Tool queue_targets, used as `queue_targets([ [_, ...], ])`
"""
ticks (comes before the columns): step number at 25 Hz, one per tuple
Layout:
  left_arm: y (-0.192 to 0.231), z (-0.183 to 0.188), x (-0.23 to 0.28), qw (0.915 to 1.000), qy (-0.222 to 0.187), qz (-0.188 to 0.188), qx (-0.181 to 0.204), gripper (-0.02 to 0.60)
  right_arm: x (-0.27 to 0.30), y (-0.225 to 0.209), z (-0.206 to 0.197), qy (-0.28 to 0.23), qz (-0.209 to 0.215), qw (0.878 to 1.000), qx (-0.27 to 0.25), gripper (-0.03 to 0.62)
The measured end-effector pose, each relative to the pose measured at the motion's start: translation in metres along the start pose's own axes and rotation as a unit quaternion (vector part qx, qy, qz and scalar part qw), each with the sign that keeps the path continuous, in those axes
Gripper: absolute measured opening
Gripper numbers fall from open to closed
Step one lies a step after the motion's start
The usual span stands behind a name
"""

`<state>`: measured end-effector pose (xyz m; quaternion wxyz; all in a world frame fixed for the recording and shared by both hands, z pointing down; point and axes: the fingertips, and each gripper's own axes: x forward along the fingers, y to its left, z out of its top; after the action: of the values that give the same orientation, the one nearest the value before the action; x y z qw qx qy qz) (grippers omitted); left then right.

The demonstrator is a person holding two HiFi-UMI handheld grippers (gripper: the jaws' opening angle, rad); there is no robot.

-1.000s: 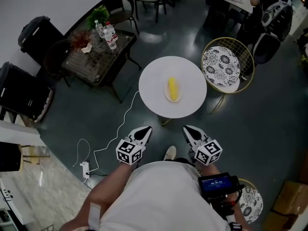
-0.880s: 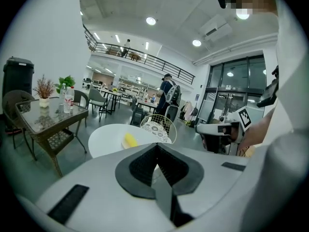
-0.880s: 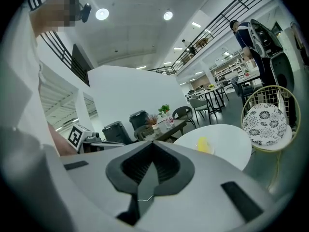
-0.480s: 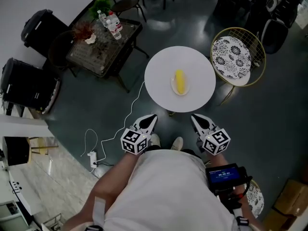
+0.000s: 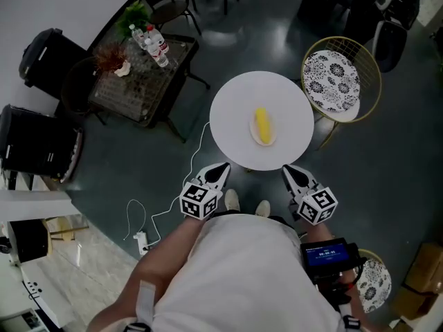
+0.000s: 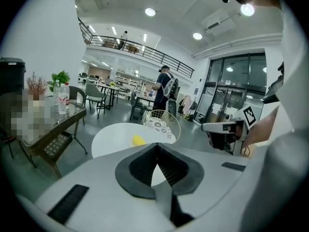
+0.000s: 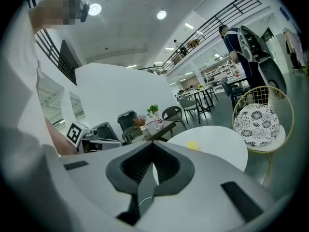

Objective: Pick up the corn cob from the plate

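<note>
Fingers (image 6: 137, 170) first: they are pressed together on the left gripper (image 5: 220, 169) with nothing between them, and the right gripper (image 5: 288, 171) is closed and empty in the same way. Both hang just off the near edge of the round white table (image 5: 232, 106), the left at its near-left rim and the right at its near-right rim.

The corn cob (image 5: 263, 126) lies near the table's middle, a little toward the right gripper's side, with its length running roughly away from the person. To my eye the reach is only starting. Whichever gripper goes in should spread its jaws before it crosses the rim. It should then come down over the cob and close across its girth near the middle, gently, since a round cob may roll.

The small plate (image 5: 253, 133) holds the cob and nothing else, and being shallow it may slide if nudged.
</note>
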<state>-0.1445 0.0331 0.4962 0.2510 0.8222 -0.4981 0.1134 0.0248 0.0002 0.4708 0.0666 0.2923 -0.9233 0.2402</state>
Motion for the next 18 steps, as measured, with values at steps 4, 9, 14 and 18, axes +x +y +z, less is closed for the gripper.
queue_targets([
  [4,0.021,0.014,0.007,0.9996,0.002,-0.027,0.006,0.006,0.018,-0.002,0.012,-0.01,-0.029,1.0,0.0,0.008],
  [9,0.05,0.015,0.008,0.9982,0.012,-0.056,0.015,0.006,0.046,0.009,0.013,-0.012,-0.063,0.998,-0.001,0.008],
  [14,0.066,0.02,0.008,0.9968,0.017,-0.076,0.021,0.006,0.061,0.015,0.014,-0.005,-0.084,0.996,-0.002,0.006],
  [18,0.079,0.017,0.004,0.9958,0.021,-0.088,0.016,0.006,0.072,0.023,0.014,-0.004,-0.094,0.996,-0.002,0.006],
])
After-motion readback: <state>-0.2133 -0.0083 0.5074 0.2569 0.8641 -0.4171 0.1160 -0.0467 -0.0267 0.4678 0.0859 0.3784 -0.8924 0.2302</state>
